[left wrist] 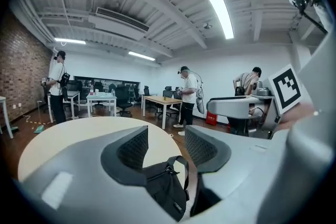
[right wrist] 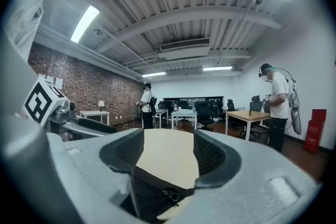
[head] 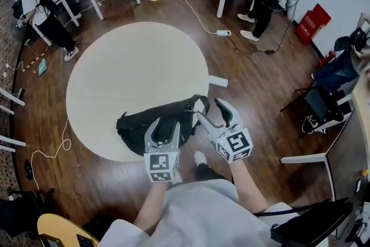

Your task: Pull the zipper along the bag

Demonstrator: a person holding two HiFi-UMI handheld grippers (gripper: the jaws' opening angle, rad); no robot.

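— Your left gripper (head: pixel 165 127): how do its jaws stand?

— Spread wide, pinching nothing. In your left gripper view both ribbed pads (left wrist: pixel 135 147) stand apart, and the black bag (left wrist: pixel 168 186) lies low in the gap between them with neither pad pressing on it.

— And your right gripper (head: pixel 211 110)?

— Spread as well, and empty. Your right gripper view shows the bag under the gap and a zipper pull (right wrist: pixel 171 195) just below the right-hand jaw. Whether the jaw touches it, I cannot tell.

— Where is the bag itself?

— At the near edge of the round table (head: pixel 127 66), lying lengthwise across in front of you. From your head view the left gripper hangs over the bag's middle. The right one is at its right end, beside the strap (head: pixel 199 102), which loops off past the table's rim. The two grippers sit close side by side, apart from each other.
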